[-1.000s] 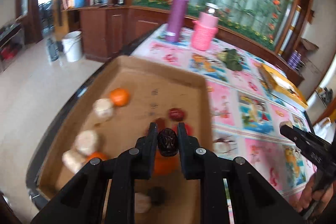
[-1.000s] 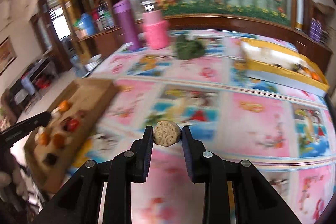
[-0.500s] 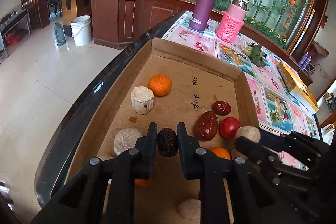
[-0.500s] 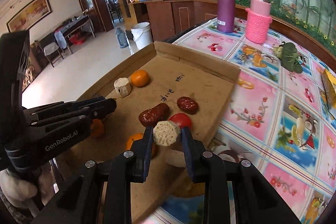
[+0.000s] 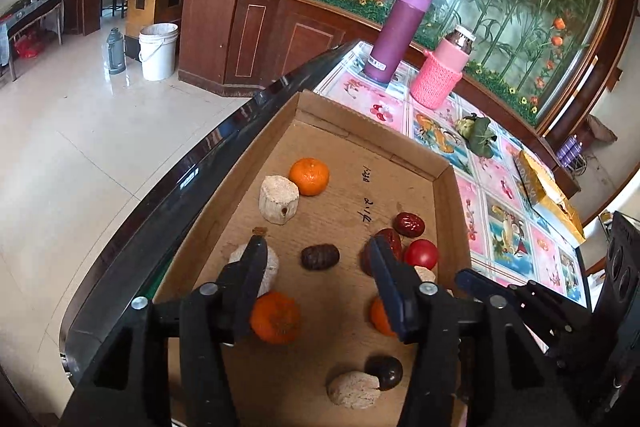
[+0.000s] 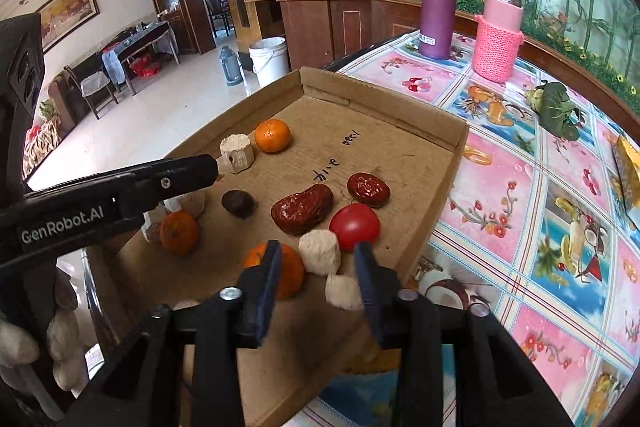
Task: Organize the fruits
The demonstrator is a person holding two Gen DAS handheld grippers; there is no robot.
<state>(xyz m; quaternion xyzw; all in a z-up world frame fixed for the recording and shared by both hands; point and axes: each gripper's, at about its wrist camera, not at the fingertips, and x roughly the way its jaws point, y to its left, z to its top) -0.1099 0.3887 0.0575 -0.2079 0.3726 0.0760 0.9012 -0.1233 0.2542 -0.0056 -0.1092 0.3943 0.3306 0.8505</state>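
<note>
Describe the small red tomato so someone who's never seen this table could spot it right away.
Find the shallow cardboard tray at the table's corner, then its edge beside the flowered tablecloth. There sits the tomato, between the wrinkled red dates and a pale cylinder piece. It is the only smooth, glossy, bright red fruit in the tray.

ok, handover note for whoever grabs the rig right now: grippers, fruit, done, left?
Left gripper: fingers have just been opening, nothing gripped; the dark date lies on the cardboard tray between them.
Right gripper: fingers have also just been opening; the pale round piece sits on the tray between them, released.
In the tray: oranges, red dates, a red tomato, more pale chunks, dark dates.
Done: both carried pieces dropped in the tray.
Left: pull both grippers back; the yellow box across the table looks to hold more items, contents unclear.
</note>
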